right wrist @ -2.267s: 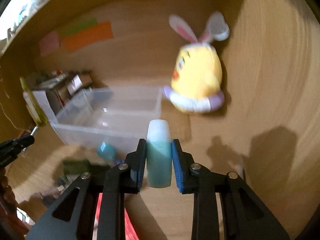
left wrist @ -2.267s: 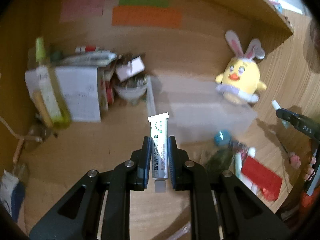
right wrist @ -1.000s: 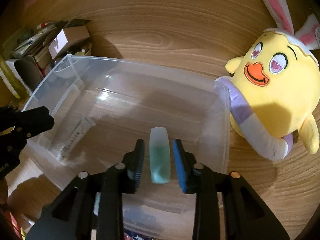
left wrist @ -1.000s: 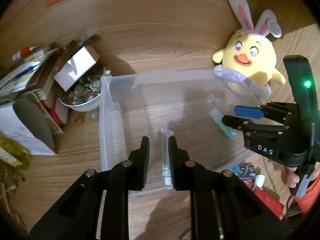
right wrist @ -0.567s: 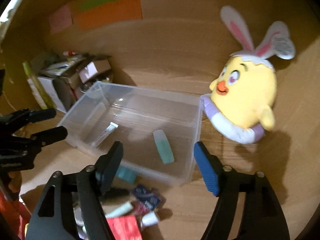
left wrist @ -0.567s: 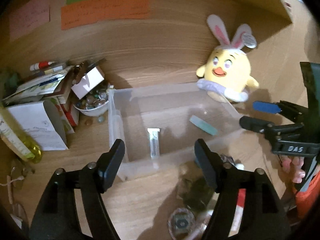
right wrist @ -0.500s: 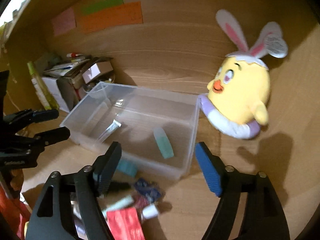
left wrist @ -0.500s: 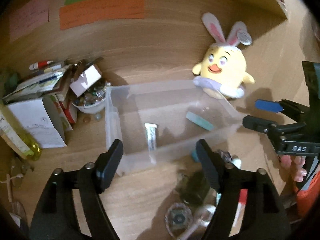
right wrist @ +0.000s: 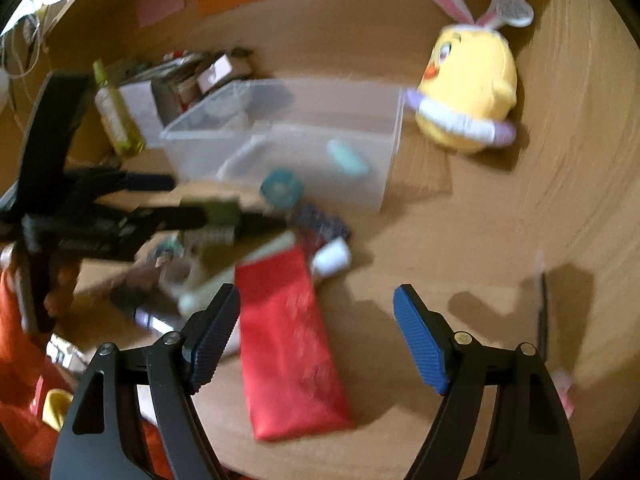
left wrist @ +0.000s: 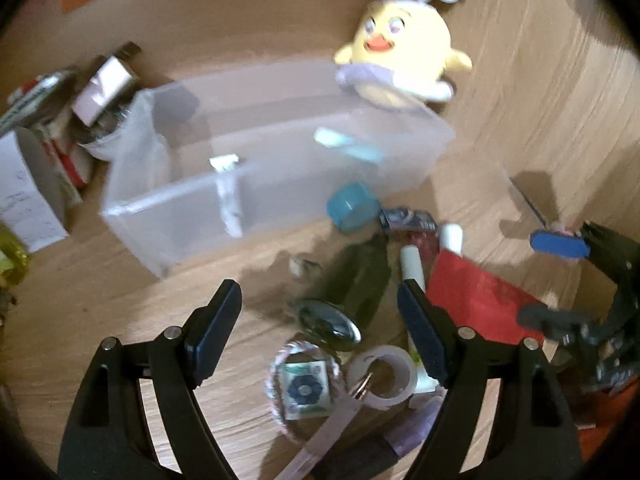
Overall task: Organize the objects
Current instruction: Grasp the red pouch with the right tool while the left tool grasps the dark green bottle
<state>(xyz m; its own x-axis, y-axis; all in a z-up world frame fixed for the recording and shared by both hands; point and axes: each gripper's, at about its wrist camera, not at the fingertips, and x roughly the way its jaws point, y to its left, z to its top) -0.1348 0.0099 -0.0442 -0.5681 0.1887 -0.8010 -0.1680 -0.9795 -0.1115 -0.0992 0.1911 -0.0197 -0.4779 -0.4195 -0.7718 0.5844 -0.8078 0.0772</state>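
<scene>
Left wrist view shows the left gripper (left wrist: 318, 320) spread wide and empty above a loose pile on the wooden desk (left wrist: 540, 100), with the clear plastic bin (left wrist: 168, 220) beyond it already holding a white tube (left wrist: 228, 184) and a teal bottle (left wrist: 346, 145). Directly between and below its fingers lie a dark glossy oval object (left wrist: 328, 324), a tape roll (left wrist: 382, 374) and a small round packet (left wrist: 306, 386); a teal cap (left wrist: 352, 208) sits just beside the bin's near wall. Right wrist view shows the right gripper (right wrist: 316, 344), also wide and empty, over a red pouch (right wrist: 288, 344) that lies mostly under its left finger, with a white cylinder (right wrist: 332, 258) near the pouch's far corner. Risk, as judged: the pile is crowded and overlapping, so a closing grasp could pinch two items at once or scatter neighbours; the tape roll and glossy oval may roll or slip. Both grippers work close together over the same pile, so collision is possible. Motion blur makes small items hard to identify. A yellow plush chick (right wrist: 468, 80) stands beside the bin's far right corner, touching or nearly so.
</scene>
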